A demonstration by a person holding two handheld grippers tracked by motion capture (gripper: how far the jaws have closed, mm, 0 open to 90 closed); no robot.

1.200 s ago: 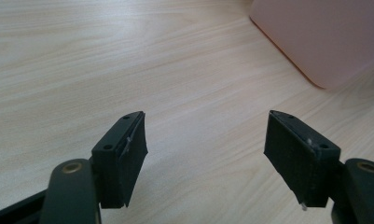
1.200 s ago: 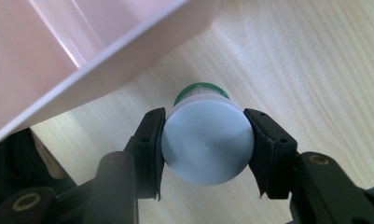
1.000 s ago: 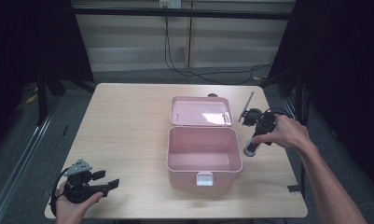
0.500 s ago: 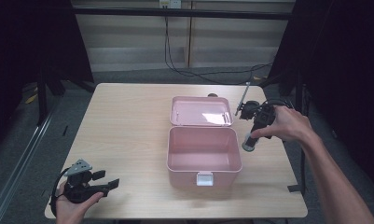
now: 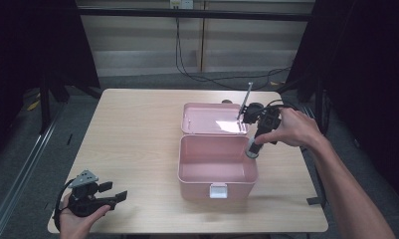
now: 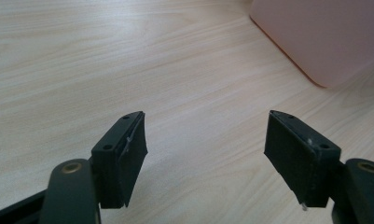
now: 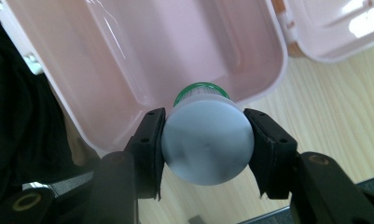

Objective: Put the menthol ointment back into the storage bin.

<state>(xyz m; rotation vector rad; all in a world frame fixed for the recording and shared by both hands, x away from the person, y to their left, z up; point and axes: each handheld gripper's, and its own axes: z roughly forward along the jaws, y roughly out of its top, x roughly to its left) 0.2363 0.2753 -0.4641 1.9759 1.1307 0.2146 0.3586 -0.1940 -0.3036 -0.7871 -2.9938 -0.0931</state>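
Up close, right gripper (image 7: 205, 140) clenched on a small cylindrical bottle (image 7: 206, 140), pale grey-white end toward the lens, a green band at the far end; one black pad pressed to each side of it. Beyond the bottle, the open cavity of the pink box (image 7: 142, 56), bare inside. In the high view, same gripper (image 5: 254, 144) held in the right hand (image 5: 291, 128) over the box's right rim, bottle (image 5: 251, 148) hanging tilted, lower end just above the rim near the back right corner; touching or not, cannot tell. Cable trailing off behind the hand toward the worktop's far right edge.

Left gripper (image 6: 205, 154) released: jaws wide apart, nothing between them, bare wood grain beneath. A rounded corner of the pink box at upper right of that view, apart from the jaws. In the high view, left gripper (image 5: 107, 198) low at the near left corner of the worktop (image 5: 132, 134), held in the left hand (image 5: 77, 216), grey three-cornered plate on top, jaws pointed right toward the box, well apart from it.

Pink box (image 5: 214, 167) right of centre on the worktop, white latch on the near wall. Lid (image 5: 212, 118) laid open flat behind it, hinged along the back edge, glare on its inner face.
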